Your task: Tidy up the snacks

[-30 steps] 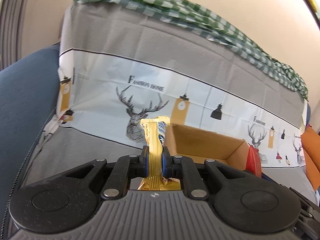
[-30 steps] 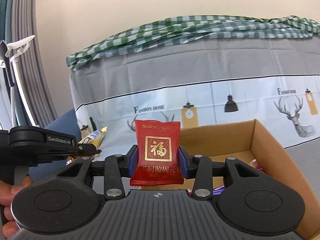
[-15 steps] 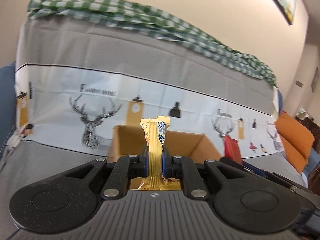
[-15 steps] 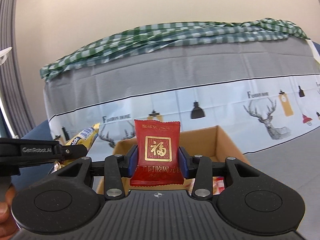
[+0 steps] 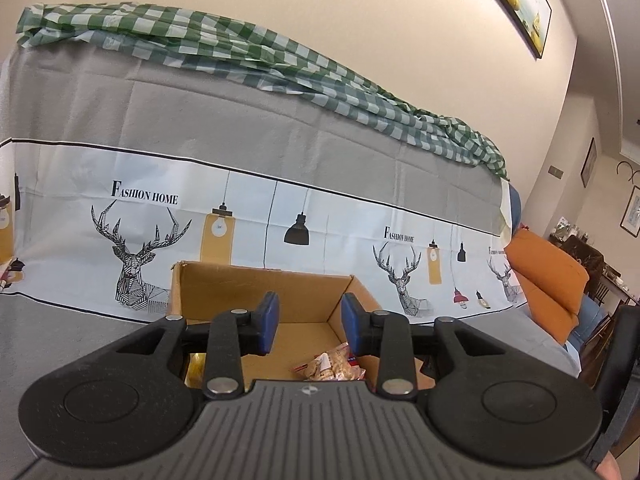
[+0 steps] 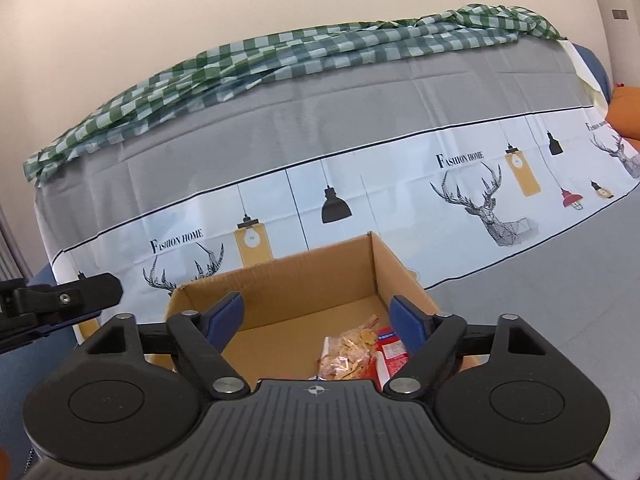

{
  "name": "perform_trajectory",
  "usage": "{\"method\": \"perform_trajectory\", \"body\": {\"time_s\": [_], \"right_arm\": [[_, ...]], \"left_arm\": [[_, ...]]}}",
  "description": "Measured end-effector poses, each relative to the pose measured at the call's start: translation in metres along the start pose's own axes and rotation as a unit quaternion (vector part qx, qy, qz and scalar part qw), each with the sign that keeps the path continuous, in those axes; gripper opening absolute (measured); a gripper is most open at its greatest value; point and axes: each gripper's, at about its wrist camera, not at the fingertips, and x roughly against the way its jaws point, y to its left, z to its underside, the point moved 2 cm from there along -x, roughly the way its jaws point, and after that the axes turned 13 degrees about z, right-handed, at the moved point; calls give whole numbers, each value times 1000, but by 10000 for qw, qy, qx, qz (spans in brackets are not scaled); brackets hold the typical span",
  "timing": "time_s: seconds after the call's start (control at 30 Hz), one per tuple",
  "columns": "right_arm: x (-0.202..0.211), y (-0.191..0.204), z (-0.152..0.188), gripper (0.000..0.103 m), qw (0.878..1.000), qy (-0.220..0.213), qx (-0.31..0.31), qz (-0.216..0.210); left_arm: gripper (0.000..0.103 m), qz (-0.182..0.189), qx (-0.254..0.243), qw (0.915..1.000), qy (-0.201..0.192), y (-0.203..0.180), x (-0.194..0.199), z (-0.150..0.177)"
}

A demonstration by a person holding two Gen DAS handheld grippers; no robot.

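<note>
Corrugated cardboard box [image 6: 304, 280]; left claw [image 5: 308, 322], right claw [image 6: 316, 314] opening, empty.

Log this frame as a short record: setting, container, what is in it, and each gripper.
setting: sofa under a deer-print cover, green checked cloth along its top
container: open cardboard box on the seat
contents: clear bag of snacks, red packet beside it
left gripper: above the box, jaws opening, nothing between them
right gripper: above the box, jaws opening, nothing between them
</note>
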Motion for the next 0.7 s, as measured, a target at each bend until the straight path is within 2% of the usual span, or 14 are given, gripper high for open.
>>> {"method": "perform_trajectory", "body": {"time_s": [0.1, 0.17, 0.2, 0.33, 0.43, 0.53, 0.6, 0.67, 0.7], "right_arm": [[-1, -1, 0, 95, 10000, -6, -7, 30], [0, -2, -2, 100, 10000, 31, -53, -14], [2, -2, -3, 102, 10000, 34, -72, -30], [14, -4, -10, 102, 10000, -30, -17, 22], [27, -8, -14, 102, 9998, -5, 117, 185], [43, -20, -17, 102, 9982, 313, 118, 502], [58, -31, -16, 102, 9965, 532, 134, 635], [76, -41, -14, 102, 9958, 569, 264, 669], [86, -44, -13, 102, 9954, 558, 332, 709]], "left_arm": [[48, -44, 26, 10000, 32, 0, 2, 0], [61, -106, 23, 9999, 42, -1, 5, 2], [63, -137, 17, 9999, 46, -2, 6, 2], [82, -247, 35, 9997, 16, -9, 21, 6], [85, -458, 49, 9989, 13, -17, 37, 11], [86, -769, 310, 9965, 47, -23, 54, 19], [92, -839, 428, 9954, 194, -30, 69, 28], [101, -867, 472, 9945, 342, -41, 84, 40], [102, -864, 527, 9941, 401, -46, 92, 47]]}}
